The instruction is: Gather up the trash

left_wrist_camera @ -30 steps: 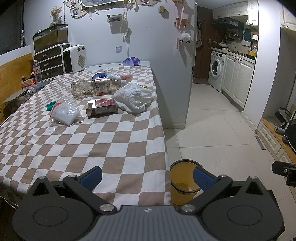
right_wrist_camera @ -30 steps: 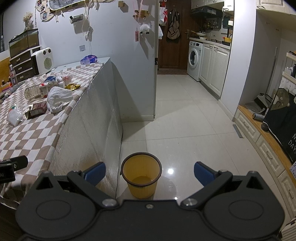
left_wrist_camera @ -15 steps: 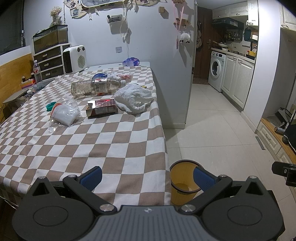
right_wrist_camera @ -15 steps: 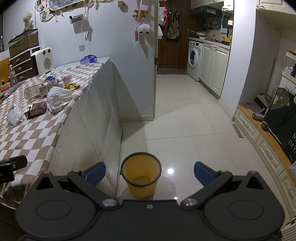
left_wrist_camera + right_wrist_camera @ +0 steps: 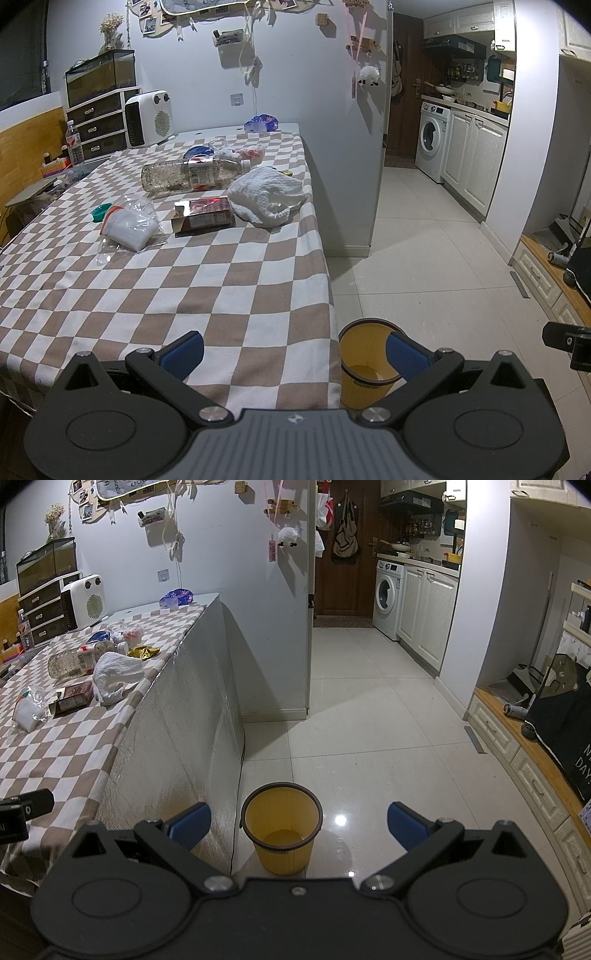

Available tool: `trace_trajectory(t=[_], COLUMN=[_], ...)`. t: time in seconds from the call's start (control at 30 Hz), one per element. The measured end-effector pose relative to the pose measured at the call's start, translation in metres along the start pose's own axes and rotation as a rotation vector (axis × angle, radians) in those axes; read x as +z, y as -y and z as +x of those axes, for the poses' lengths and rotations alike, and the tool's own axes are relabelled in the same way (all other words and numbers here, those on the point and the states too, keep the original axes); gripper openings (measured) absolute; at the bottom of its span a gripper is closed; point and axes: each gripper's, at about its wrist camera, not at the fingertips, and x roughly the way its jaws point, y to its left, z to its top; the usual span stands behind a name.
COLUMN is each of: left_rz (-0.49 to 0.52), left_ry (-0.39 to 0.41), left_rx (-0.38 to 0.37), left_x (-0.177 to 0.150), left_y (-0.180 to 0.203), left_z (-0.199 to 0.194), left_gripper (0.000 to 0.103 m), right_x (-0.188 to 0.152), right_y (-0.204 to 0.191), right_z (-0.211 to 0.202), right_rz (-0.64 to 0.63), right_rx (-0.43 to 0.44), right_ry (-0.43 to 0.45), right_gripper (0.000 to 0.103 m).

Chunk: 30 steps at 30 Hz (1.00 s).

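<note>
**Q:** What did your left wrist camera show, and had anything changed?

**A:** Almost nothing had moved over the last second. My left gripper point(image 5: 291, 352) hung released and empty, jaws spread wide, above the near edge of the checkered table point(image 5: 155, 295). The trash lay well ahead: a clear plastic bottle point(image 5: 192, 176) on its side, a crumpled white cloth point(image 5: 266, 199) just beside a flat red box point(image 5: 205, 217), and a plastic bag of white powder point(image 5: 129, 229). The yellow bin point(image 5: 364, 363) stood on the floor by the table's corner.

**Q:** And the right wrist camera?

**A:** That view had held steady too. My right gripper point(image 5: 299, 825) was spread open with nothing in it, hanging over the yellow bin point(image 5: 280, 827), which looked empty. I judged that collection had not begun; reaching for the nearest item came next.
</note>
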Motion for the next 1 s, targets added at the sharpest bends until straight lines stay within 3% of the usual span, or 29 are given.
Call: trace_trajectory(t=[0.7, 1.0], left_rz=[0.002, 0.004], left_ry=[0.001, -0.001], left_rx=[0.004, 0.004], left_x=[0.002, 0.022], left_y=[0.000, -0.001], left_z=[0.002, 0.021], left_gripper=[0.103, 0.103], right_x=[0.000, 0.010], right_y=[-0.001, 0.001], right_z=[0.005, 0.017], right_rz=[0.003, 0.017], right_rx=[0.004, 0.033], right_ry=[-0.001, 0.013], right_gripper=[0.103, 0.103])
